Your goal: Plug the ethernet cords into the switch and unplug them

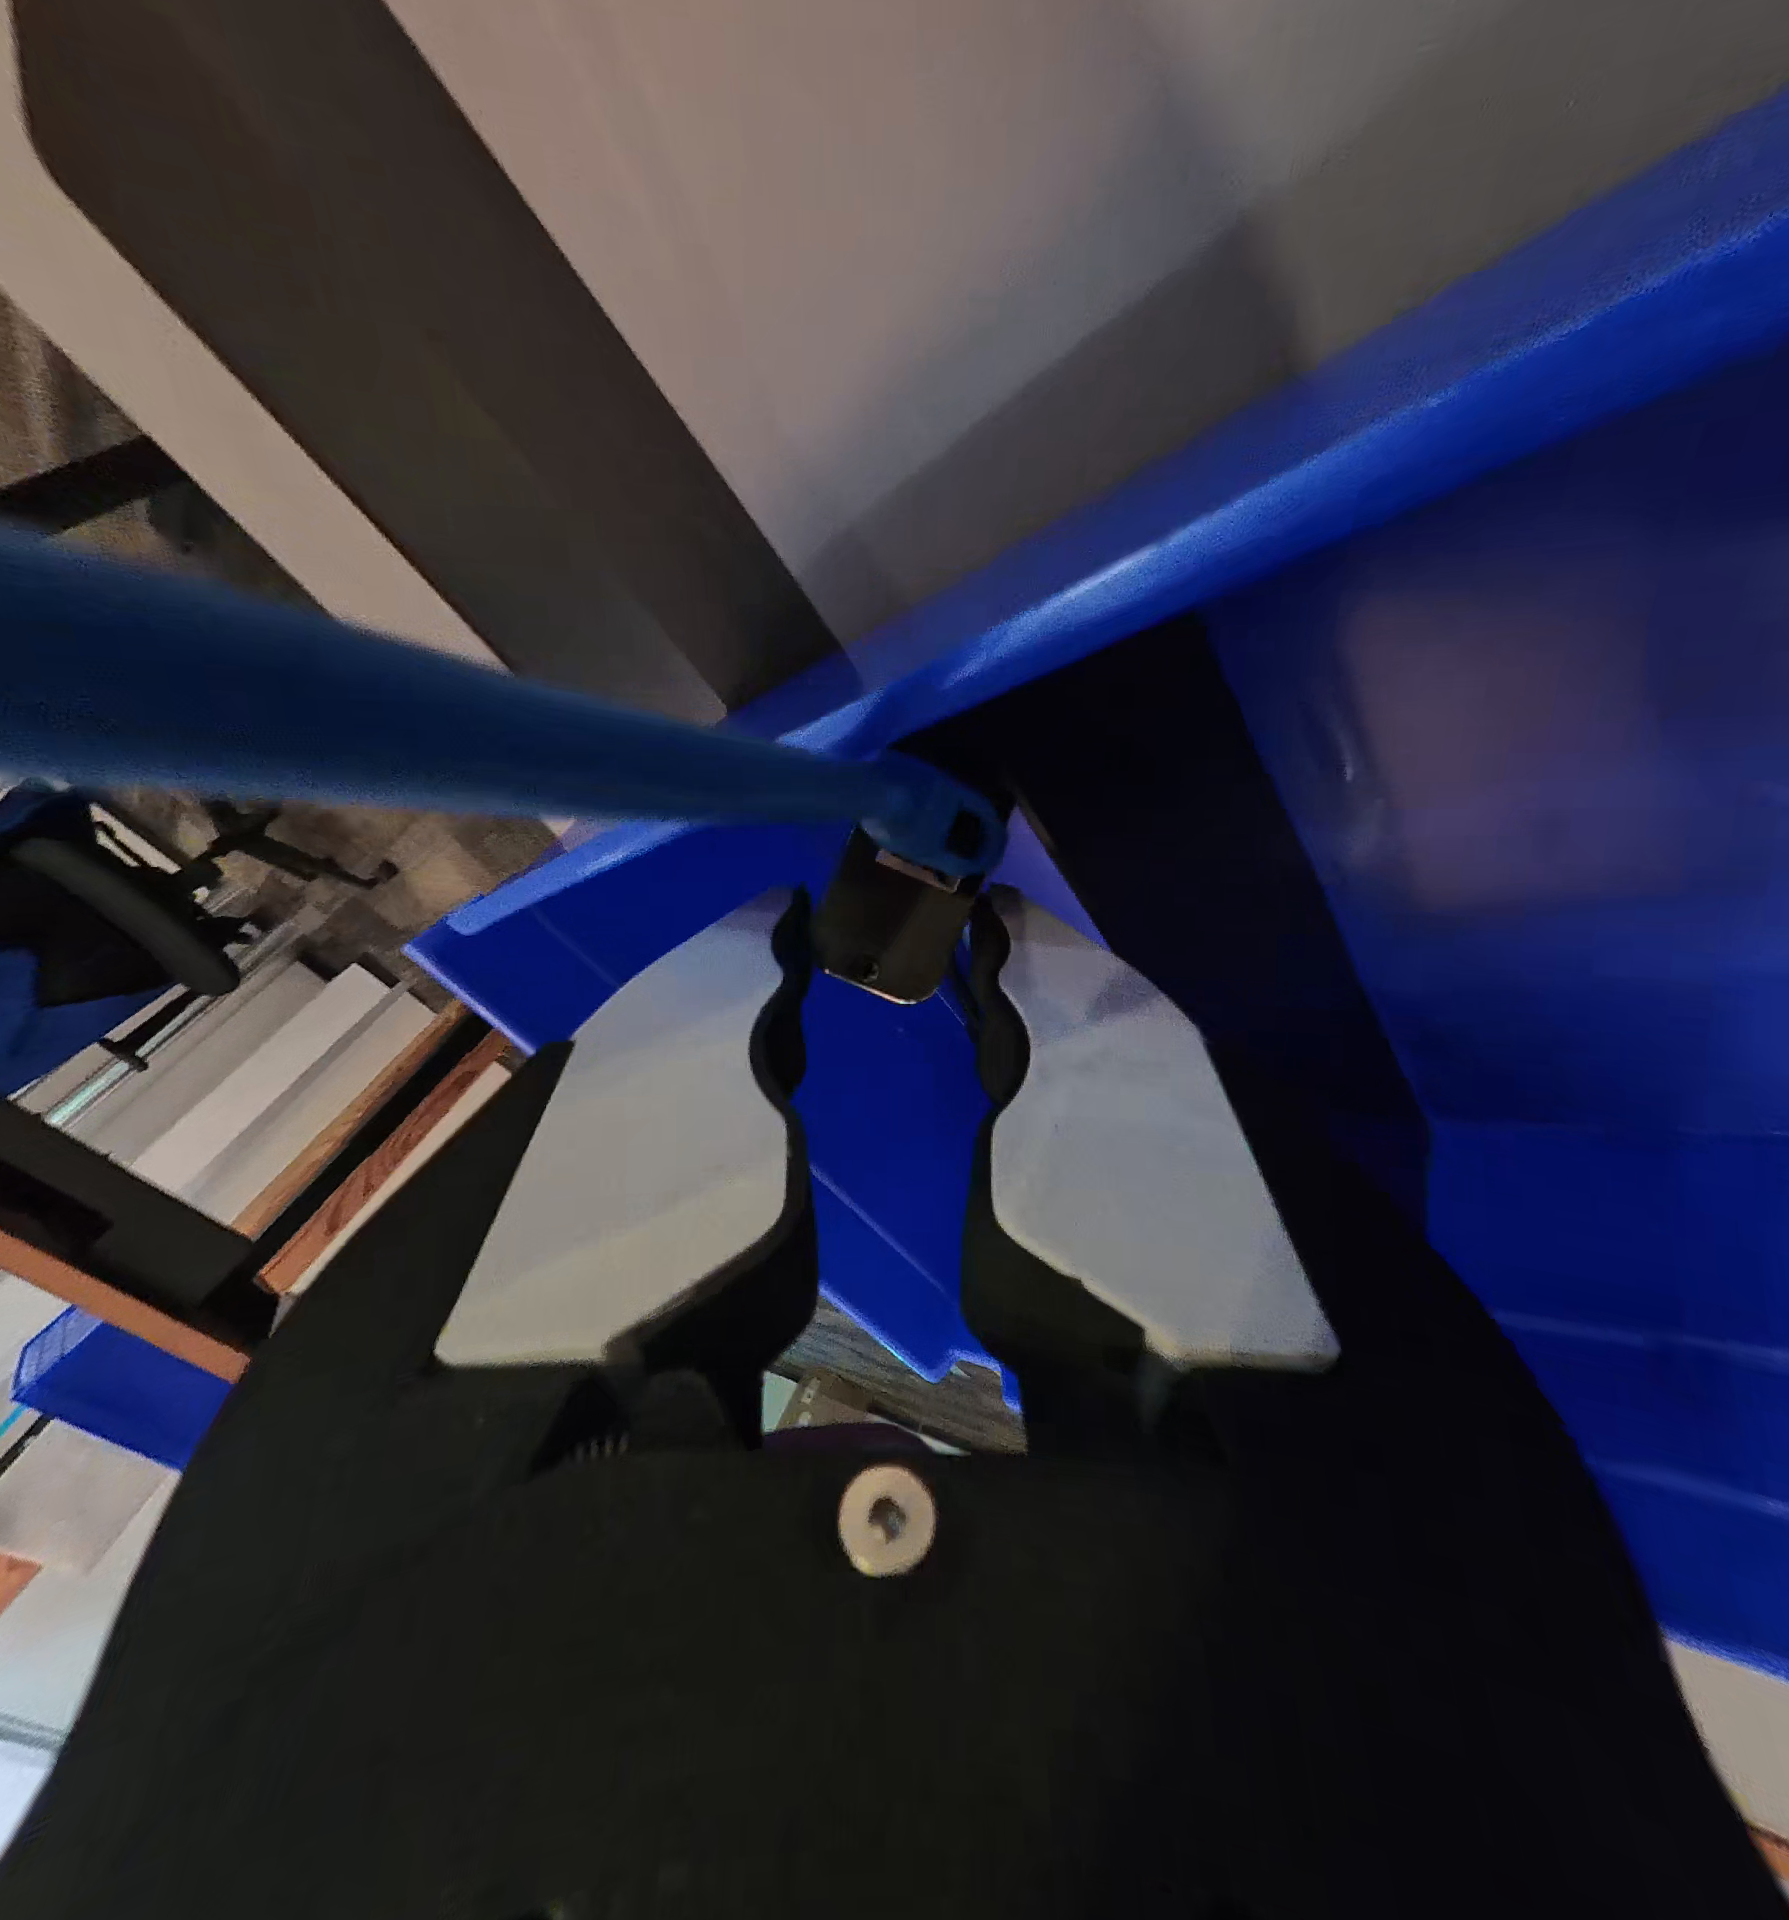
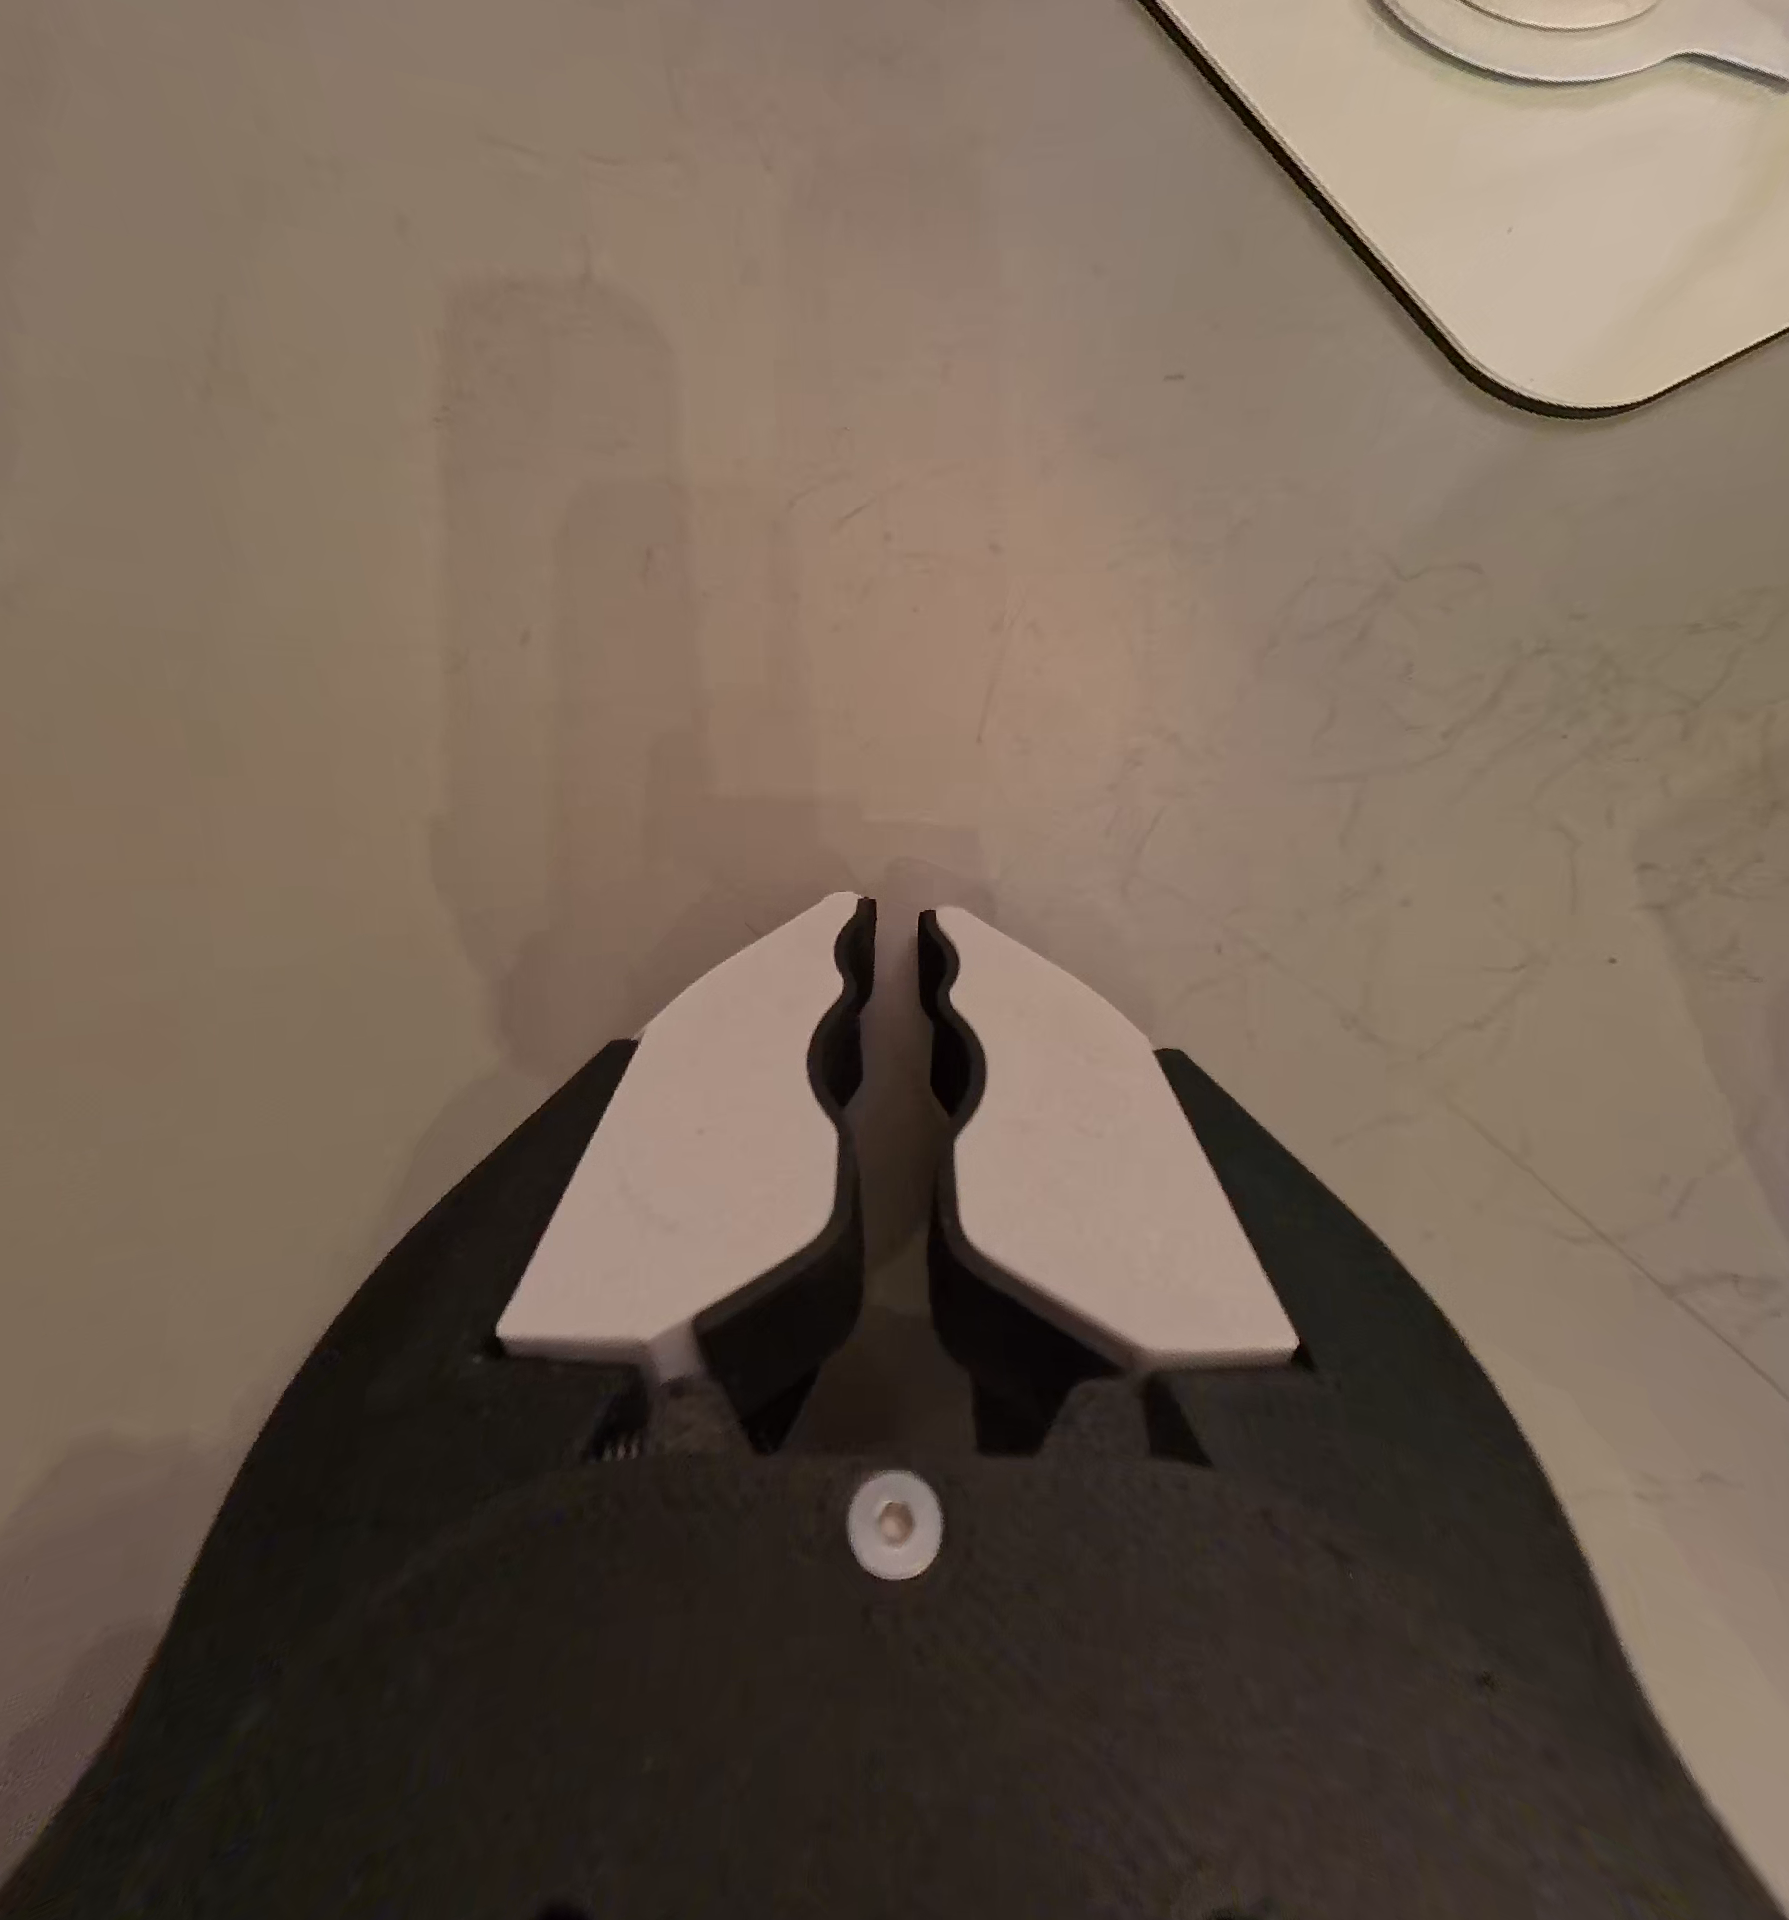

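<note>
The left gripper [image 1: 890, 935] has its two black fingers closed on a small dark block with metal edges [image 1: 885, 925], one wavy pad pressing each side of it. A blue ethernet cord [image 1: 350, 696] ends in a blue boot [image 1: 937, 821] that meets the far end of this block; the block is judged to be the cord's plug or a small coupler, and the frames do not settle which. The cord runs off to the left edge of the left wrist view, out of focus. Behind the fingertips stands a blue plastic bin [image 1: 1492, 468] on a pale table [image 1: 1077, 312]. The right gripper [image 2: 897, 920] holds nothing: its white-faced fingers [image 2: 744, 1122] stand a narrow slit apart over the bare pale tabletop [image 2: 454, 520], with a light mat or tray corner [image 2: 1596, 260] at upper right. The switch appears in neither view. The step in hand is judged to be carrying the cord end. The next move calls for locating the switch and aligning the connector squarely with a port.
</note>
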The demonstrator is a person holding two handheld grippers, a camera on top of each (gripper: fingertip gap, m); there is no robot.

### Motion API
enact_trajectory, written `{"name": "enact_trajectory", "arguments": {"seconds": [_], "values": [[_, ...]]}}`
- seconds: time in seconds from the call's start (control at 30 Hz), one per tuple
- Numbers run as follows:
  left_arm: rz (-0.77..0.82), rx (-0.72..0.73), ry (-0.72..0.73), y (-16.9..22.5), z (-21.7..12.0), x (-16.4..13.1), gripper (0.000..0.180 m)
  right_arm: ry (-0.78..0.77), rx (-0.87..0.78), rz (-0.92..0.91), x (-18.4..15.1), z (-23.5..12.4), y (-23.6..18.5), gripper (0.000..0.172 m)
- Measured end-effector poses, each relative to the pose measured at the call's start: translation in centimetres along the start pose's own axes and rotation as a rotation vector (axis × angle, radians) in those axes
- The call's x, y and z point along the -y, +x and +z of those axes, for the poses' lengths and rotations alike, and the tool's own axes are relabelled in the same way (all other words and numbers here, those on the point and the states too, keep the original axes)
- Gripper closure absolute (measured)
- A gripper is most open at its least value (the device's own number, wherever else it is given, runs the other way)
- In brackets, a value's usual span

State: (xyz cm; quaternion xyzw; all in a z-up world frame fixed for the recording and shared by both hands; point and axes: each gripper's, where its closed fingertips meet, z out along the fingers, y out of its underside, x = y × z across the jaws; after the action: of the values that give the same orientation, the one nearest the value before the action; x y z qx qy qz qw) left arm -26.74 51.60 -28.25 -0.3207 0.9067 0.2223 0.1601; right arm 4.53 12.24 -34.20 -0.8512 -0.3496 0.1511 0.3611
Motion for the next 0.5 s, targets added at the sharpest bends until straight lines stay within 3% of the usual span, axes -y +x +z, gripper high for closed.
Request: {"name": "enact_trajectory", "arguments": {"seconds": [0.27, 0.5], "values": [[-0.088, 0.056, -0.005, 0.0, -0.5, -0.6, 0.154, 0.0, -0.003, 0.001, 0.0, 0.0, 0.0, 0.165], [-0.409, 0.263, 0.049, -1.9, -5.1, -3.9, 0.155, -0.001, 0.001, -0.003, 0.0, 0.0, 0.0, 0.164]]}}
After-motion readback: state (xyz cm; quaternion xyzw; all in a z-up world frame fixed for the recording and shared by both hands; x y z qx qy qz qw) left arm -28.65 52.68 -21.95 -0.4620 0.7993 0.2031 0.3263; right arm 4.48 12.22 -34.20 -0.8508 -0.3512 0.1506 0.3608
